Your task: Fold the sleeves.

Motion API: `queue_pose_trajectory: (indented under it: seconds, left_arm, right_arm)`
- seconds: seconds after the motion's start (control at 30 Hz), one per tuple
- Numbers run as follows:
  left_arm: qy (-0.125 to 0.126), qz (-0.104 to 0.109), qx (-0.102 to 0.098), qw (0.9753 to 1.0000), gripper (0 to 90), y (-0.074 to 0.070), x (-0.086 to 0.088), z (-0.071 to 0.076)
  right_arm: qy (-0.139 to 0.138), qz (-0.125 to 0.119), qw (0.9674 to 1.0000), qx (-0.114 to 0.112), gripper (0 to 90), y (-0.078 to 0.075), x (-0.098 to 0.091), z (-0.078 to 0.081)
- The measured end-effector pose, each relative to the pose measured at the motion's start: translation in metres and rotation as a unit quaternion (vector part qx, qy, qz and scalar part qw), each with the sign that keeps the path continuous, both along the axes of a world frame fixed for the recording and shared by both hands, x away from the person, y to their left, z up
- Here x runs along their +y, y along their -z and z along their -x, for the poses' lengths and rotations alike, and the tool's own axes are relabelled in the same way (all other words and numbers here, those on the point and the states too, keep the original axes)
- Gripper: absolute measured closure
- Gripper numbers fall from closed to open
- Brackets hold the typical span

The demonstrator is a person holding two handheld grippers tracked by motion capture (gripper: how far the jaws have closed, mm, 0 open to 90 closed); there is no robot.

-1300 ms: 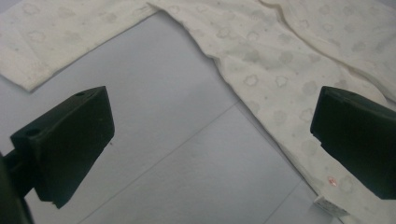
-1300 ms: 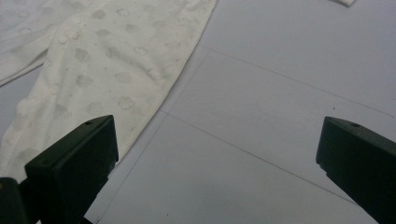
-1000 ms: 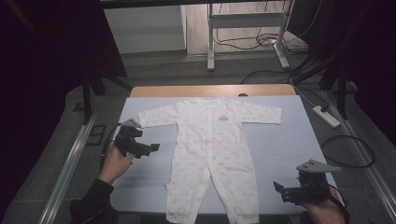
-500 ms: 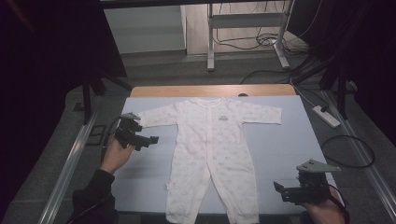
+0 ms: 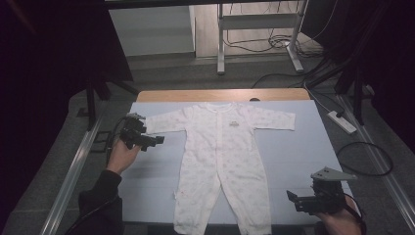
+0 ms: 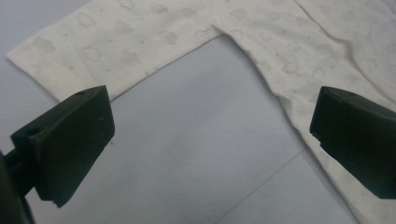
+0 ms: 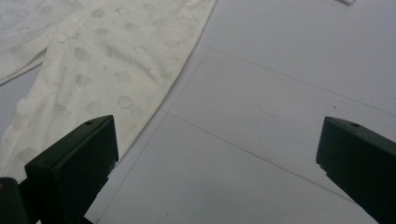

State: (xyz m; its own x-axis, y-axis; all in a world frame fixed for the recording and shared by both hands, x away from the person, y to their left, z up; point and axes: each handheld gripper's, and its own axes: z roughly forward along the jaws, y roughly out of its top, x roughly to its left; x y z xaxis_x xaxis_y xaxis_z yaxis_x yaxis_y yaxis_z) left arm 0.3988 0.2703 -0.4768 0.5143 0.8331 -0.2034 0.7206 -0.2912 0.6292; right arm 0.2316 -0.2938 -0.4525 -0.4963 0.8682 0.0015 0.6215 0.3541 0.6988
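Left tongs point(image 5: 157, 141) nudged toward romper point(image 5: 222, 161) sleeve, both tongs spread, chest label perhaps unreadable

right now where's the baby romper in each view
high view: baby romper flat at the table's centre, sleeves spread.
left gripper view: a sleeve and side of the body across the top, beyond the open fingers.
right gripper view: a leg at upper left.
Shared landmark: its cloud print.

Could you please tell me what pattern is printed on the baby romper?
The romper is cream with faint grey cloud shapes and small dots, clearest in the right gripper view.
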Motion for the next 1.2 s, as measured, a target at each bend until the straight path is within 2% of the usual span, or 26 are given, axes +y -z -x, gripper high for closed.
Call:
queue_pose_trajectory:
  seconds: [0.2, 0.3, 0.43, 0.63, 1.2]
  left_arm:
    - [-0.009, -0.001, 0.003, 1.0, 0.1, 0.002, 0.002, -0.013]
    - [-0.004, -0.015, 0.003, 0.9999, 0.1, 0.002, 0.002, -0.018]
    - [-0.005, -0.02, 0.005, 0.9998, 0.2, 0.003, 0.004, -0.025]
    - [-0.015, -0.02, 0.01, 0.9996, 0.1, 0.005, 0.01, -0.035]
    - [-0.037, -0.045, 0.018, 0.9982, 0.0, 0.011, 0.015, -0.06]
  right_arm:
    - [0.0, -0.001, 1.0, 0.002, 0.0, 0.0, 0.0, 0.0]
    - [0.0, -0.001, 1.0, 0.002, 0.0, 0.0, 0.0, 0.0]
    - [0.0, -0.002, 1.0, 0.002, 0.0, 0.0, 0.0, 0.0]
    - [0.001, -0.002, 1.0, 0.003, 0.0, 0.0, 0.0, 0.0]
    - [0.001, -0.002, 1.0, 0.004, 0.0, 0.0, 0.0, -0.001]
